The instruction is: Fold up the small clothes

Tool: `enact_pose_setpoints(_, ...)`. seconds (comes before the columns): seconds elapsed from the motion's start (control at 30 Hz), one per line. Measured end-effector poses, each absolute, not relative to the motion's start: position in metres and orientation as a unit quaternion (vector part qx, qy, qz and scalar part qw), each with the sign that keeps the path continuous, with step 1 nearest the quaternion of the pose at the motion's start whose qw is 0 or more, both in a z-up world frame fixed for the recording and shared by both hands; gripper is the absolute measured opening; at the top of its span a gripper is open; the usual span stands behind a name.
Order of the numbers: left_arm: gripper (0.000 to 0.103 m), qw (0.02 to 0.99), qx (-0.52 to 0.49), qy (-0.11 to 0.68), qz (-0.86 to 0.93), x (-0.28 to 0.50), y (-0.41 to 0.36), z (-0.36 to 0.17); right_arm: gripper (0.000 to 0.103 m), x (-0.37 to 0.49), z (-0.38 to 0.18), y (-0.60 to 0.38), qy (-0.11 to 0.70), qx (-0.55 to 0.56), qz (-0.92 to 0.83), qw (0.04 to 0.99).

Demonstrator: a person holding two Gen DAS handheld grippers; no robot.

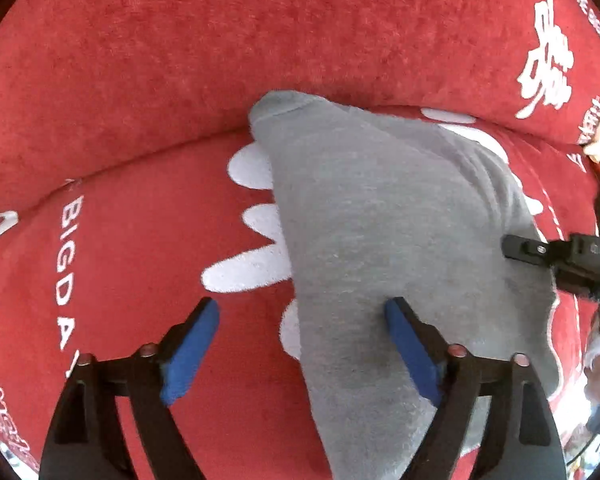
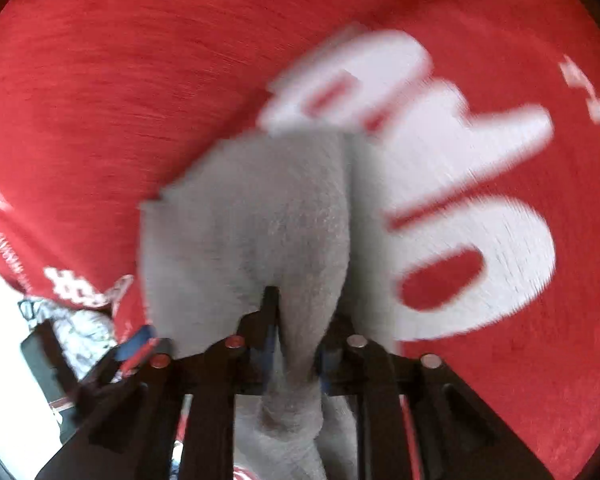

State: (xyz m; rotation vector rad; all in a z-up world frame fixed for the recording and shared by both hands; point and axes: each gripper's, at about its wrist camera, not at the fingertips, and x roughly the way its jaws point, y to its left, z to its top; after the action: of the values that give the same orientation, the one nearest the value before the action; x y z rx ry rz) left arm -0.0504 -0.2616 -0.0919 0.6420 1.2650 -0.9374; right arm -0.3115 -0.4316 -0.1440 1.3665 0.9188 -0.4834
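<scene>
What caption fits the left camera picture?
Open left gripper over a gray sock on red blanket.

One grey garment (image 1: 380, 220) is in sight, a single piece of soft cloth, and it is the only piece of clothing that can be counted. One red blanket (image 1: 140, 60) with white print lies under it, covering a seat and a backrest. Two grippers show: the left gripper (image 1: 302, 312) and the right gripper (image 2: 296, 316). Each has two fingers – four fingers in all – and the left pair carries two blue pads (image 1: 192, 352), one per finger. On each wrist view four small round bolts (image 2: 235, 342) sit across the gripper's frame – eight altogether.
</scene>
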Motion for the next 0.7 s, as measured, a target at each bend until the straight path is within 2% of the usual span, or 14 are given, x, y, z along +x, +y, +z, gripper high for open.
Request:
enact_pose_setpoints(0.3, 0.088, 0.677, 0.317, 0.533, -0.396, -0.04, -0.258, -0.069, 0.025, -0.305, -0.114, -0.431, 0.446, 0.54, -0.286, 0.654)
enact_pose_setpoints(0.43, 0.088, 0.695, 0.309, 0.524, -0.383, -0.015, -0.276, -0.069, 0.027, -0.297, -0.08, -0.433, 0.411, 0.495, -0.316, 0.697)
enact_pose_setpoints(0.53, 0.088, 0.705, 0.288, 0.527, -0.376, 0.0, -0.296, -0.074, 0.024, -0.278, -0.082, -0.437, 0.423, 0.497, -0.282, 0.703)
enact_pose_setpoints(0.67, 0.088, 0.703, 0.312, 0.531, -0.357, -0.002, -0.313, -0.102, 0.023, -0.252, -0.109, -0.429, 0.481, 0.465, -0.285, 0.687)
enact_pose_setpoints(0.7, 0.088, 0.7, 0.312, 0.532, -0.359, -0.002, -0.314, -0.107, 0.02, -0.253, -0.114, -0.429, 0.486, 0.462, -0.289, 0.684)
